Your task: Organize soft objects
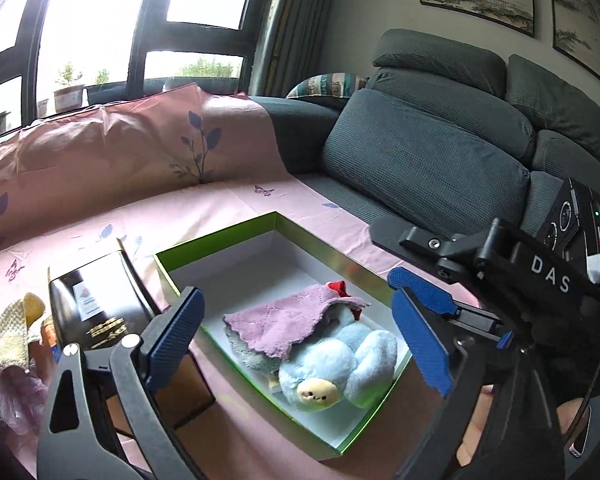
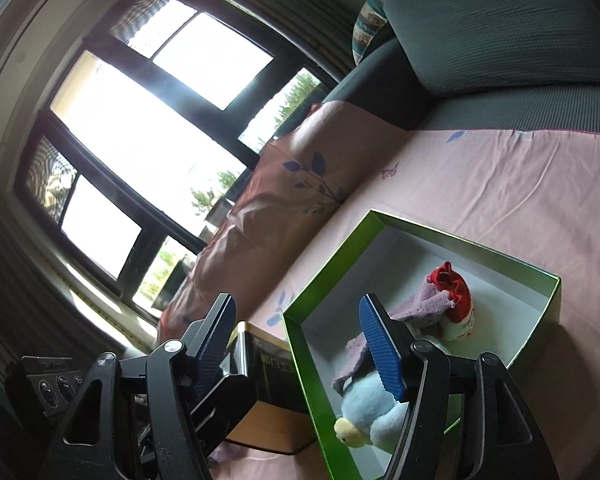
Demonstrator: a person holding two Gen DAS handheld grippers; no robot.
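Our left gripper point(image 1: 300, 336) stands wide, nothing btwn its blue pads, hovering over the green box point(image 1: 220, 236). Our right gripper point(image 2: 304, 344) is partly apart, empty too, w/ one finger over the box edge. Inside the box lie a light-blue plush toy point(image 1: 340, 364), a purple cloth point(image 1: 276, 324) draped on it, and a red item point(image 2: 452, 284). Beside the box sits a black box point(image 1: 96, 300), all on a pink sheet point(image 1: 220, 200) by a grey sofa point(image 1: 420, 160).

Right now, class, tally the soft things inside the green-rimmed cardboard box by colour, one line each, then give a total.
Pale blue plush toy: 1
Purple scalloped cloth: 1
Red knitted item: 1
Total in the green-rimmed cardboard box: 3
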